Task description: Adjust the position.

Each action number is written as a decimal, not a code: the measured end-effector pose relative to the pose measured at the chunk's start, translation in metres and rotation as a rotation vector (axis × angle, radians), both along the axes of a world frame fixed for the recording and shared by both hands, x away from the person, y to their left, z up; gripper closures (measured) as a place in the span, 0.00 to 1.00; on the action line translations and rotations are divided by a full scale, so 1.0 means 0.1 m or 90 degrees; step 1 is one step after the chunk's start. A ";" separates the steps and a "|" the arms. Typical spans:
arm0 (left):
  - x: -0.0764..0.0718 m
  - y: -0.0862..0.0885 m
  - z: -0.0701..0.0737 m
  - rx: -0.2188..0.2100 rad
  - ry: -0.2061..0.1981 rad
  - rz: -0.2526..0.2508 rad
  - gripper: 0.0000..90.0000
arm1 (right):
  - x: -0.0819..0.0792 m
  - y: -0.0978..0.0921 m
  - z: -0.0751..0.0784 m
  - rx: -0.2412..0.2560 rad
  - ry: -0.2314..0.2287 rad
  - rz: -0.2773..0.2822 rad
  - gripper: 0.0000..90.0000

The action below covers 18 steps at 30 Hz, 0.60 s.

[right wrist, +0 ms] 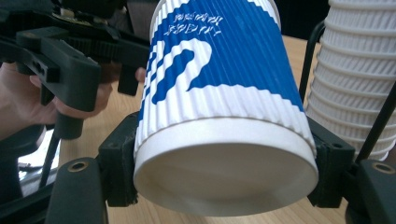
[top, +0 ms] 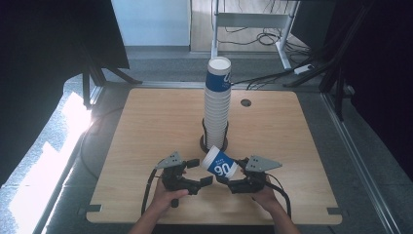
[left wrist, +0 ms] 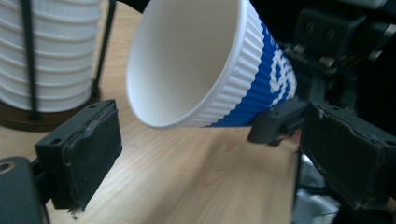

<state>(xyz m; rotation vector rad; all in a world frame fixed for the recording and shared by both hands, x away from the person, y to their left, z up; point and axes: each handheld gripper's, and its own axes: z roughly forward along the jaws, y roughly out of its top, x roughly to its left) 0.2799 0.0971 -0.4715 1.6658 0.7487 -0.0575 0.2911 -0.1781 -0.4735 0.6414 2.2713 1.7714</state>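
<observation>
We are working at a wooden counter (top: 160,122), with both forearms coming in from its near edge. Toward the middle of the counter, a tall stack of ribbed white cups (top: 217,105) is standing upright in a black wire holder (top: 214,142); the topmost cup is wearing a blue band. In front of that stack we are holding a single blue-and-white paper cup (top: 220,163) in the air, tilted on its side between our two tools. Our right tool (top: 233,176) is clamping it: in the right gripper view both jaws are pressing against the ribbed wall just above the cup's base (right wrist: 224,172), one on each side. Our left tool (top: 201,171) is standing wide, gripping nothing; in the left gripper view its jaws are sitting well apart, with the cup's open mouth (left wrist: 187,60) facing them from just above and between.
</observation>
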 end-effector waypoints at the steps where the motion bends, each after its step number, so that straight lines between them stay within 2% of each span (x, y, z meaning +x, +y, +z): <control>1: 0.01 0.00 -0.01 -0.010 0.006 -0.004 0.06 | -0.01 0.00 -0.01 0.007 -0.001 -0.002 0.31; 4: 0.03 -0.02 -0.02 -0.040 0.031 -0.018 0.06 | -0.04 0.01 -0.02 0.026 -0.012 -0.004 0.31; 10: 0.06 -0.02 -0.02 -0.084 0.047 -0.023 0.04 | -0.08 0.01 -0.06 0.049 -0.026 -0.019 0.31; 12: 0.07 -0.02 -0.03 -0.093 0.055 -0.023 0.04 | -0.09 0.00 -0.07 0.053 -0.033 -0.023 0.31; 15: 0.09 -0.05 -0.05 -0.093 0.065 -0.026 0.04 | -0.10 0.00 -0.05 0.061 -0.038 -0.023 0.31; 18: 0.11 -0.07 -0.07 -0.106 0.084 -0.027 0.04 | -0.10 0.01 -0.05 0.066 -0.041 -0.021 0.31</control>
